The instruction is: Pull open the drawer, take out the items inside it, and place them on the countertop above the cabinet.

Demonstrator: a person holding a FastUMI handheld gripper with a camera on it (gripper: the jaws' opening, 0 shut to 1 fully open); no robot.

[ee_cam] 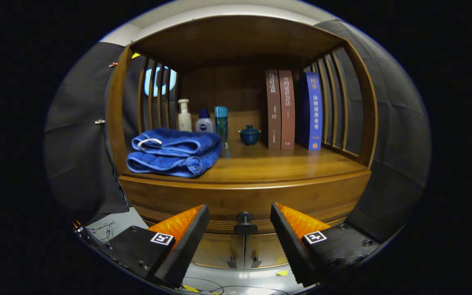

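Gripper view is showing my tool (239, 223) hanging open, its fingers flanking the dark knob (244, 222) of the closed drawer (244, 198) without touching it. Beyond and above, the counter (285, 166) is carrying a folded blue towel (174, 151), three bottles (203, 121), a small lidded bowl (249, 135) and upright books (293, 110).

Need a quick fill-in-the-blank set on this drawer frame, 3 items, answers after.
1. The hand-held gripper has its fingers ____, with the small dark round drawer knob showing between them.
2. The wooden drawer front is still ____.
3. The folded blue towel lies on the wooden countertop, in front of the ____ bottles.

Answers: open; closed; three
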